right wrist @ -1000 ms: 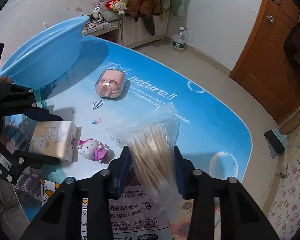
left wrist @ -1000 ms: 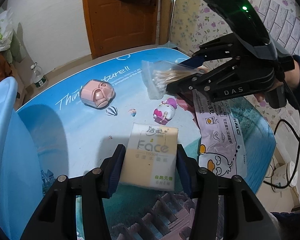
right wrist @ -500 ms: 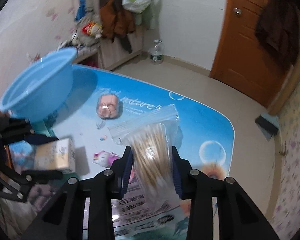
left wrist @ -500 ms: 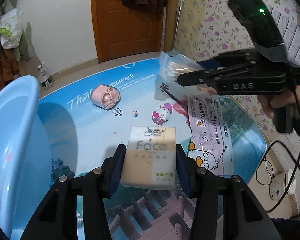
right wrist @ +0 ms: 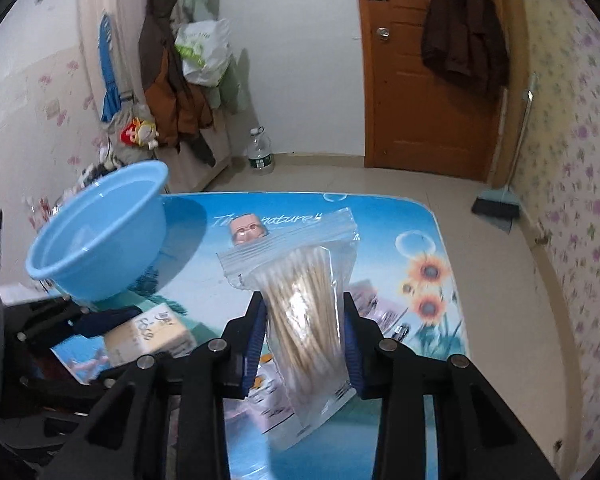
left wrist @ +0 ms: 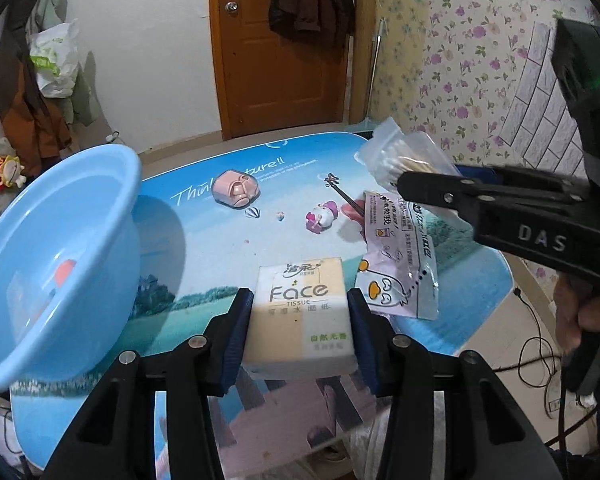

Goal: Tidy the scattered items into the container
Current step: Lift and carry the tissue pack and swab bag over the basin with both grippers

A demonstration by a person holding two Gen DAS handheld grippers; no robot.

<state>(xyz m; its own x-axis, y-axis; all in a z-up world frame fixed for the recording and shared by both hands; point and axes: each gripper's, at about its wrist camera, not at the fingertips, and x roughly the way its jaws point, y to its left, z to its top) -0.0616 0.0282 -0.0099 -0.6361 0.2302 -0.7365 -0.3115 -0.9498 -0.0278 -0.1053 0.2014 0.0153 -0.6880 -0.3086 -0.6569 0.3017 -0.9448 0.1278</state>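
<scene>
My left gripper (left wrist: pixel 300 316) is shut on a cream "Face" tissue pack (left wrist: pixel 302 312), lifted above the table. The right gripper (right wrist: pixel 303 320) is shut on a clear zip bag of cotton swabs (right wrist: pixel 304 304), also held in the air; the same bag (left wrist: pixel 400 156) shows at the right of the left wrist view. The light blue basin (left wrist: pixel 60 240) (right wrist: pixel 100 236) stands at the table's left side, left of both grippers. On the table lie a pink round case (left wrist: pixel 236 188), a small pink-and-white cat figure (left wrist: pixel 320 216) and a pink printed packet (left wrist: pixel 400 256).
The table (left wrist: pixel 204 264) has a blue printed cover. A person's hand (left wrist: pixel 588 320) holds the right gripper's handle. A wooden door (right wrist: pixel 428 64), hanging coats (right wrist: pixel 168 72), a water bottle (right wrist: pixel 260 152) and a broom (right wrist: pixel 496 204) stand beyond the far edge.
Both grippers rose and moved toward the basin with their loads. The right gripper rolled upright, so the swab bag now stands vertical. The basin shows much larger in the left wrist view.
</scene>
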